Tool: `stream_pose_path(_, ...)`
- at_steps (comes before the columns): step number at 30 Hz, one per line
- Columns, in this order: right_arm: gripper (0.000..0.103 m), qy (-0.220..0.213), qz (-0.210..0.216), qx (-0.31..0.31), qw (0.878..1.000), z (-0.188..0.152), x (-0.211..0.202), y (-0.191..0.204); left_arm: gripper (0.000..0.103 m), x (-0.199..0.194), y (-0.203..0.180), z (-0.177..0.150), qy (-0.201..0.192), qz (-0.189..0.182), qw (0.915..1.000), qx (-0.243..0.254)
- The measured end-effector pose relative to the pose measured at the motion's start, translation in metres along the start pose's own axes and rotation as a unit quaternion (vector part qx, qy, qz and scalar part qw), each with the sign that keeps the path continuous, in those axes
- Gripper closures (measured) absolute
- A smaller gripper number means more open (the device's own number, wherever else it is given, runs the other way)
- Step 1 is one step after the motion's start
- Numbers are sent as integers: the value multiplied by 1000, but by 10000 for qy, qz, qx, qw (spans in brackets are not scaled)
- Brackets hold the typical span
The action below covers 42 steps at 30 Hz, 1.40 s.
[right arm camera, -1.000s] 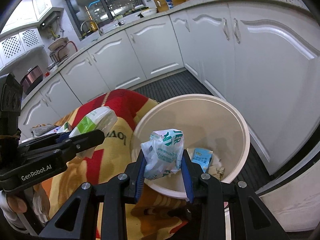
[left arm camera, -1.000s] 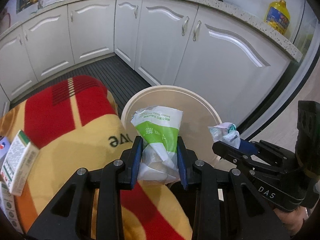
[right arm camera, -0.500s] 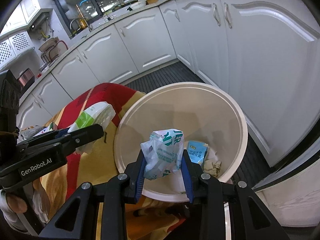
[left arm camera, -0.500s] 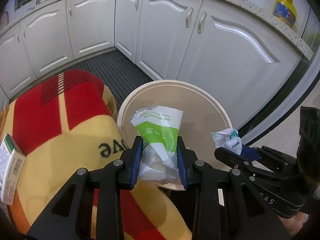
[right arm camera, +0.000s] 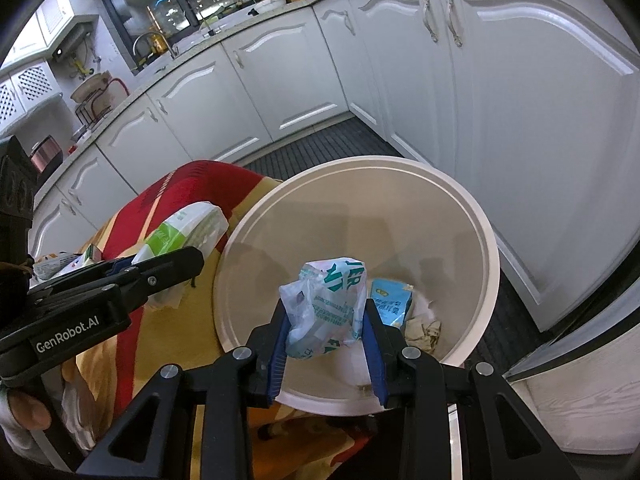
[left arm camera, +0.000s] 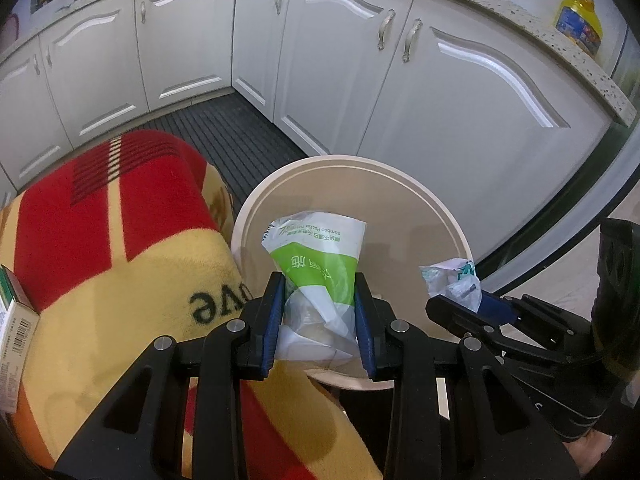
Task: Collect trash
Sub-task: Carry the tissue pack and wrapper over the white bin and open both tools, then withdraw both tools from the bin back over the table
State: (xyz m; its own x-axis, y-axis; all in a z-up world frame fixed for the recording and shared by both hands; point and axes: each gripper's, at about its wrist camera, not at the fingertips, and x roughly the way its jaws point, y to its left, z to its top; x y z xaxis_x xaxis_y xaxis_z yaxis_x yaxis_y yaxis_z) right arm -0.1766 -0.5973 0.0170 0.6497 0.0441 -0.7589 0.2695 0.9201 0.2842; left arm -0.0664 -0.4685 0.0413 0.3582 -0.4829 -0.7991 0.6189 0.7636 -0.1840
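Note:
My left gripper is shut on a green and white tissue packet, held over the near rim of a round beige trash bin. In the right wrist view my right gripper is shut on a crumpled white and teal plastic wrapper, above the same trash bin. Inside the bin lie a blue packet and crumpled paper. Each gripper shows in the other's view: the right gripper at the bin's right edge, the left gripper at its left edge.
A red and yellow blanket covers the surface left of the bin, with small cartons at its left edge. White kitchen cabinets curve close behind the bin, over a dark ribbed floor mat. A yellow bottle stands on the counter.
Both grippers have sunk and moved forward over the bin, still holding their trash. The bin looks larger and more of its inside shows.

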Motion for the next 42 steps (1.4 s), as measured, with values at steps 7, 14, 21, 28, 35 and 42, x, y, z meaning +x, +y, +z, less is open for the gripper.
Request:
stream_pose_path(7, 52, 5, -72, 78, 9999, 0, 5, -1, 65, 3, 2, 1, 61, -106, 9999, -60)
stream_pose_path(14, 52, 45, -98, 156, 9998, 0, 7, -4, 48, 2, 4, 1, 65, -147, 9998, -148)
stream_pose_path(21, 52, 70, -99, 189, 9997, -3, 5, -4, 48, -3, 4, -3, 52, -148, 9998, -149)
stream_pose_path(28, 52, 47, -86, 123, 9999, -3, 0, 0, 48, -16, 0, -6, -66, -58, 10000, -47)
stream_pose_path(35, 52, -2, -68, 41, 10000, -6, -8, 8, 48, -33, 6, -13, -216, 97, 9997, -66)
stream_pose_path(42, 51, -56, 17, -52, 10000, -9, -18, 29, 48, -58, 23, -28, -352, 277, 9988, -210)
